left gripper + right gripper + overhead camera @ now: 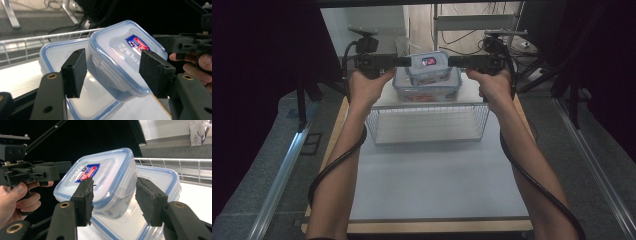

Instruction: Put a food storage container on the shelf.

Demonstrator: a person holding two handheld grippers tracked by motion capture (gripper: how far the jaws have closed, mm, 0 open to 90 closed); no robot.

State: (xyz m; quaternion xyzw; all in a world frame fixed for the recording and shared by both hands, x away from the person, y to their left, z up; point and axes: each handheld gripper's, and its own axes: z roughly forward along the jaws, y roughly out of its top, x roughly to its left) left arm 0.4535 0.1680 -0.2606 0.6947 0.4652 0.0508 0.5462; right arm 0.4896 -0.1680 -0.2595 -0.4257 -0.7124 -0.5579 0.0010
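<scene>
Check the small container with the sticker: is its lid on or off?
On. The small container has its blue-rimmed lid seated across the top in both gripper views, sticker up, as it sits tilted above the larger container.

I see a small clear plastic container (428,66) with a blue-rimmed snap lid and a red-and-blue label on top. It sits tilted, resting on the lid of a larger clear container (427,87) of the same kind, also blue-edged, which holds something reddish that I cannot make out. The small one leans with one side raised, its label facing up. The larger one lies flat at the far end of my table, just behind a white wire basket (428,122).
</scene>
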